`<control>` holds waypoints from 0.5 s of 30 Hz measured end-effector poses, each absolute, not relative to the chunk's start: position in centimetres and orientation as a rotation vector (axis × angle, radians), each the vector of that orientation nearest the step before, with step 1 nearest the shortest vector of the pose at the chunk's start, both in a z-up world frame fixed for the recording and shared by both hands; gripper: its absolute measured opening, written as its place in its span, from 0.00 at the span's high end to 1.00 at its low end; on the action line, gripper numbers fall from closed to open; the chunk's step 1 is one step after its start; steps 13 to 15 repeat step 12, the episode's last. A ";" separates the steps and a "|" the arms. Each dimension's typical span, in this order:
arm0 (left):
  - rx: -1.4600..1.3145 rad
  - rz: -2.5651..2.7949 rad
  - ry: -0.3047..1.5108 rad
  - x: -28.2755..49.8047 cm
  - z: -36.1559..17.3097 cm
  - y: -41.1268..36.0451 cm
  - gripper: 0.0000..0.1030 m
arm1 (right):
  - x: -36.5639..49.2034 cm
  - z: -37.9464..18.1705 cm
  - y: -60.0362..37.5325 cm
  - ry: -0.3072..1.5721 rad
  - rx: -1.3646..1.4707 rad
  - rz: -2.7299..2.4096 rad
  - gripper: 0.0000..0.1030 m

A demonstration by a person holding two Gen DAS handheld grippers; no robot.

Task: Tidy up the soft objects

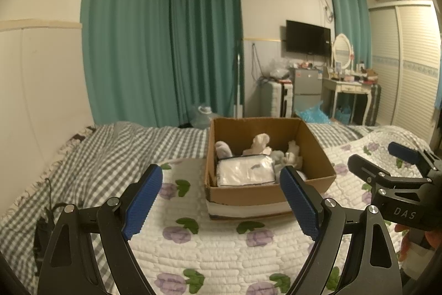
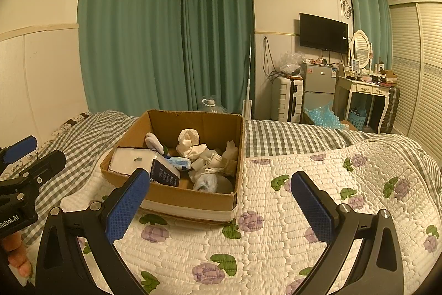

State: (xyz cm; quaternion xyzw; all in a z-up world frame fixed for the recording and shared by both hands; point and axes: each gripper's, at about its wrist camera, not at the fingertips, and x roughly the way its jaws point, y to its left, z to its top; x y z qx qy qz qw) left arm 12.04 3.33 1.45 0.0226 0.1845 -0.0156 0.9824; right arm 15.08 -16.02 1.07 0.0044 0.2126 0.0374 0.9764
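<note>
**Both grippers idle over the bed, soft goods waiting in the box**

Left gripper (image 1: 221,198) and right gripper (image 2: 221,205) held above the floral quilt (image 2: 276,239), jaws spread wide on both, nothing gripped. Blue pads bare. Each gripper visible at the edge of the other's view.

Just ahead, sitting on the bed: an open cardboard box (image 1: 265,195) holding the soft things. Inside, a flat white packet in clear wrapping (image 1: 244,170) toward the near left; behind and beside it a jumble of pale rolled socks or cloth pieces (image 2: 189,141), exact kinds hard to tell. Also a dark blue carton (image 2: 165,174) leaning against the packet, and a ribbed whitish item (image 2: 207,181) near the front wall.

Likely handling: socks and cloth light, limp, easily squashed, no risk of breakage; best pinched at the thickest bunched part so nothing slips loose or dangles. Wrapped packet probably slick and floppy; better taken at an edge or corner, with a firm close. Carton stiffer, safest gripped across its narrow sides. Box itself light enough to slide on the quilt if nudged.
</note>
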 end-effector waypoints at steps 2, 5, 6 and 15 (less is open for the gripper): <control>0.046 -0.030 0.372 12.1 1.4 3.3 0.14 | 15.1 1.1 -16.0 0.429 0.008 0.074 0.00; 0.045 -0.028 0.373 12.1 1.4 3.3 0.15 | 15.1 1.0 -16.0 0.430 0.008 0.075 0.00; 0.044 -0.028 0.375 12.0 1.5 3.4 0.15 | 15.1 1.0 -16.0 0.431 0.008 0.076 0.00; 0.045 -0.027 0.377 12.1 1.7 3.5 0.15 | 15.1 0.9 -15.9 0.434 0.006 0.077 0.00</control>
